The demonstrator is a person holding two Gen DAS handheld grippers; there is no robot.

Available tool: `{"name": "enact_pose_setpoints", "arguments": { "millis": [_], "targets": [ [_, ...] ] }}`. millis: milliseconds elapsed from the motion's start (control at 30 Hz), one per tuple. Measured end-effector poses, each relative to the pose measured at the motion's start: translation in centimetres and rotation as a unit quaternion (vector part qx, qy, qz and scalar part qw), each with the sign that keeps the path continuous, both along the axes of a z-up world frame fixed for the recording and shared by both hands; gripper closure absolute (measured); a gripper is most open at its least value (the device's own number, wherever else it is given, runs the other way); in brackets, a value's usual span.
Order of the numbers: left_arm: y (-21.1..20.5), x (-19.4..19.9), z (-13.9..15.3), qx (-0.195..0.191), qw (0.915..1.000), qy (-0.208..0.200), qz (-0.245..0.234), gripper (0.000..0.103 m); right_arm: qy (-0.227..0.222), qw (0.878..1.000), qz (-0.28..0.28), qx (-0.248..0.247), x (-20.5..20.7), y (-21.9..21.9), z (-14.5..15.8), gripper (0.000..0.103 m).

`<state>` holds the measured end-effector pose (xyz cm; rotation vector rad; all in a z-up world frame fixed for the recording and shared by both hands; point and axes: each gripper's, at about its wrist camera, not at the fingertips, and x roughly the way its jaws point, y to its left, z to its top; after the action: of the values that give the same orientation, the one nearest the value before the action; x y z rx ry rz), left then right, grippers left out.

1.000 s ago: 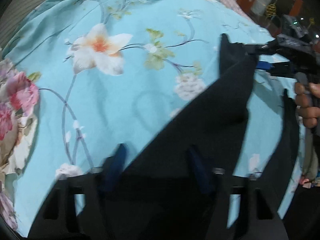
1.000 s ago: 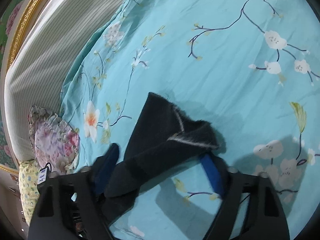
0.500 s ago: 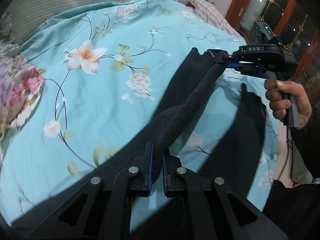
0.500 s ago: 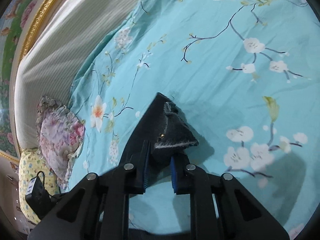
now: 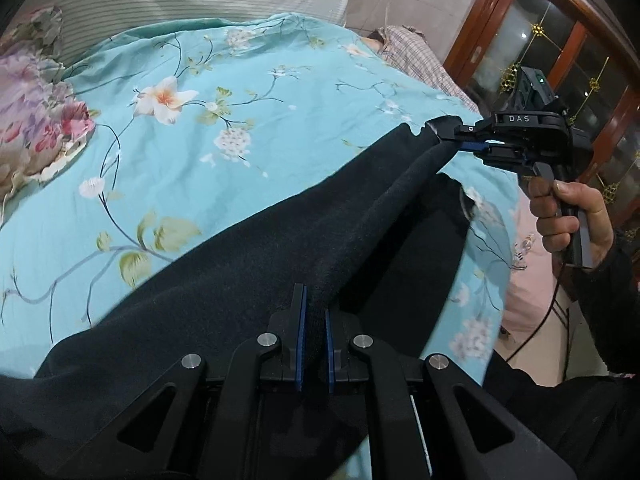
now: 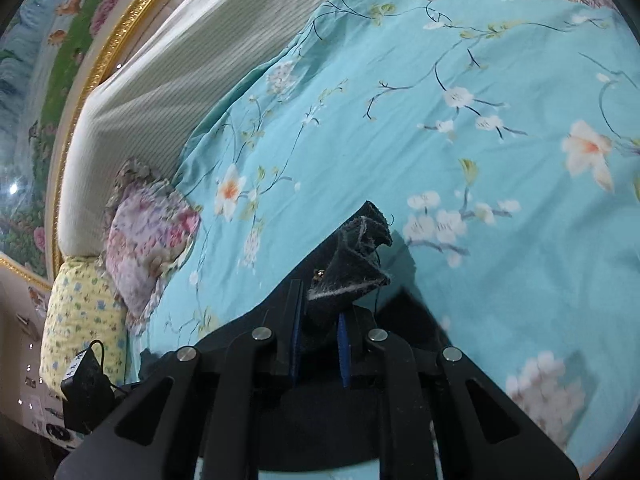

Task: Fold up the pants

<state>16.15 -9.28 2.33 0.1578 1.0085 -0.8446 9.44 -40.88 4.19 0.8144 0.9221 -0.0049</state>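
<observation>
Both hand-held grippers, L & R, now clamped tight on raised black pants, over bedspread.

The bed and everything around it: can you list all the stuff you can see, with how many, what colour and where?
pants: one, black, stretched between both grippers above the bed
bedspread: one, turquoise with flowers, covering the bed
floral pillow: one, pink and purple, at the head of the bed
yellow pillow: one, pale yellow, beside the floral pillow
striped cover: one, white-grey, against the headboard
cabinet: one, dark wood with glass, beyond the bed
left gripper: one, black, shut on the pants
right gripper: one, black, shut on the pants' end
hand: one, holding the right gripper's handle
</observation>
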Motion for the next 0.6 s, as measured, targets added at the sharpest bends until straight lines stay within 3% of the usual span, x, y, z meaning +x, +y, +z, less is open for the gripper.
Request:
{"name": "enact_pose_setpoints", "arguments": {
  "millis": [233, 433, 600],
  "targets": [
    [0.5, -2.9, -0.4, -0.006, 0.9999, 0.002, 0.010, 0.097, -0.002, 1.000, 0.006, -0.011, -3.3, 0.4, 0.2, 0.087],
    [0.2, -4.3, -1.2, -0.007, 0.9999, 0.008, 0.005, 0.097, 0.017, 0.999, 0.004, -0.026, -5.6, 0.1, -1.3, 0.089],
    [-0.5, -5.2, -2.7, 0.014, 0.9999, 0.006, 0.001, 0.097, 0.038, 0.998, -0.002, -0.040, -6.6, -0.3, -3.0, 0.090]
  ]
}}
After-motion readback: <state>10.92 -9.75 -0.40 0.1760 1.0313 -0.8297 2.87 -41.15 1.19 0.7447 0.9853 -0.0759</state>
